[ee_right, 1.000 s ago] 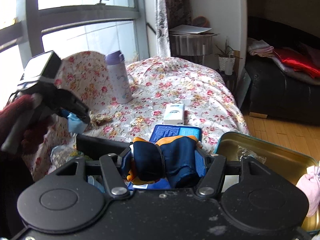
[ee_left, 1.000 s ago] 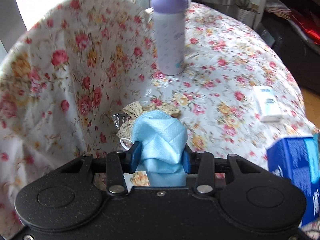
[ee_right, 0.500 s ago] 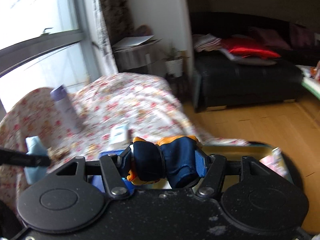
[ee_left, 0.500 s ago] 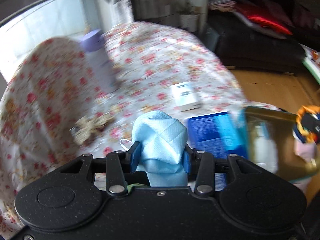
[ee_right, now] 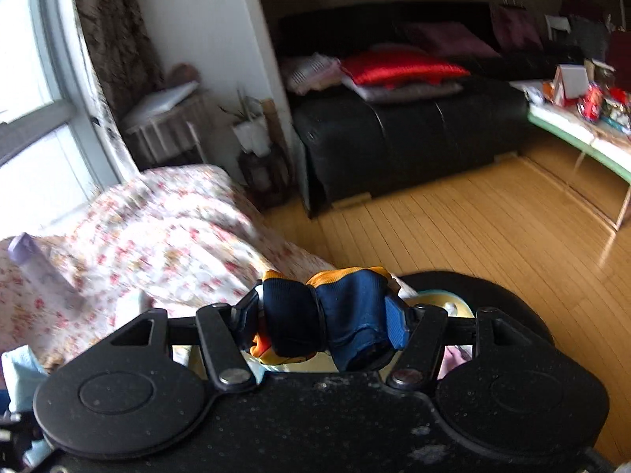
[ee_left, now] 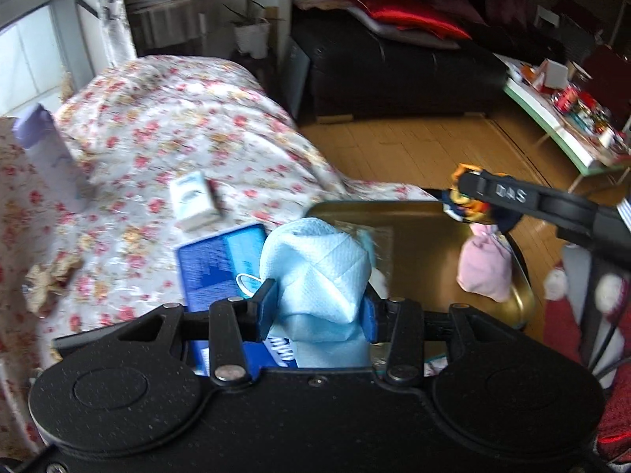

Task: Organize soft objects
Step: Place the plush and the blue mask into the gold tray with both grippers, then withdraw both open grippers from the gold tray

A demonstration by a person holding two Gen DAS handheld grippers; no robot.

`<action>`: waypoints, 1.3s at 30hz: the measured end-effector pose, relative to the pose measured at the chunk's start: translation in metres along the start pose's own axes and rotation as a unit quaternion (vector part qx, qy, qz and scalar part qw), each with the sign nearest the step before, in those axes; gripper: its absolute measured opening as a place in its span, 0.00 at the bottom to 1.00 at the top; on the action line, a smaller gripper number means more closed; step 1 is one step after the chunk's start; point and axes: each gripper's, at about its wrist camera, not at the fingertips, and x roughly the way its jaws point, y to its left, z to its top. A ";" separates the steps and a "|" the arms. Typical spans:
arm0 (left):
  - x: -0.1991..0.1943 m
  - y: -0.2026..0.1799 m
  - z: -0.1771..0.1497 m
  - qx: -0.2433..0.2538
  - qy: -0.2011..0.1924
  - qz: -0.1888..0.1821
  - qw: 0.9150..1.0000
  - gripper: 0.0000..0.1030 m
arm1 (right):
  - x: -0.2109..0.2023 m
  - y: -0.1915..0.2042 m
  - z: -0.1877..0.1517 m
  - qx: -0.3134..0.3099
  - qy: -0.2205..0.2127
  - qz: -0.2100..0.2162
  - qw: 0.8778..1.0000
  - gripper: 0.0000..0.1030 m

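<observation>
Left gripper [ee_left: 317, 311] was clamped on a folded light-blue face mask [ee_left: 315, 276], both blue pads pressing its sides; the mask stood up out of the jaws, one ear loop hanging at the left pad. It was held above the near edge of the gold metal tray [ee_left: 414, 228], which sat at the right edge of the floral-covered table [ee_left: 165, 146].

Right gripper [ee_right: 325, 317] was closed on a bundled navy-and-orange glove [ee_right: 327, 315], gripped across its width. In the left wrist view this gripper [ee_left: 469, 201] reached in from the right over the tray's far right corner, above a pink cloth bundle [ee_left: 485, 268] lying inside the tray.

Also on the table: blue box [ee_left: 221, 260] just left of the tray, small white carton [ee_left: 195, 201] behind it, lavender bottle [ee_left: 47, 157] near the left edge, blurred.
</observation>
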 end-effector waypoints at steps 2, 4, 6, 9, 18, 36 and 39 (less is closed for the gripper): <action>0.008 -0.007 0.000 0.002 0.010 -0.006 1.000 0.42 | 0.006 -0.006 0.001 0.018 0.015 0.015 1.000 0.59; 0.015 -0.013 -0.001 0.004 0.017 -0.009 1.000 0.42 | 0.009 -0.006 0.000 0.020 0.018 0.012 1.000 0.60; 0.020 -0.018 -0.002 0.008 0.023 -0.012 1.000 0.42 | 0.012 -0.003 -0.002 0.013 0.015 0.000 1.000 0.66; 0.025 -0.025 -0.002 0.011 0.028 -0.013 0.999 0.42 | 0.007 -0.005 -0.002 0.022 -0.003 0.002 1.000 0.75; 0.040 -0.042 0.001 0.010 0.049 -0.027 0.998 0.42 | 0.004 -0.008 0.000 0.042 -0.017 -0.006 0.999 0.75; 0.054 -0.045 0.012 -0.021 0.051 -0.040 0.998 0.74 | 0.004 -0.013 -0.001 0.058 -0.023 -0.010 0.998 0.75; 0.051 -0.035 0.008 -0.035 0.053 -0.034 0.997 0.74 | 0.005 -0.013 -0.001 0.057 -0.020 -0.010 0.998 0.75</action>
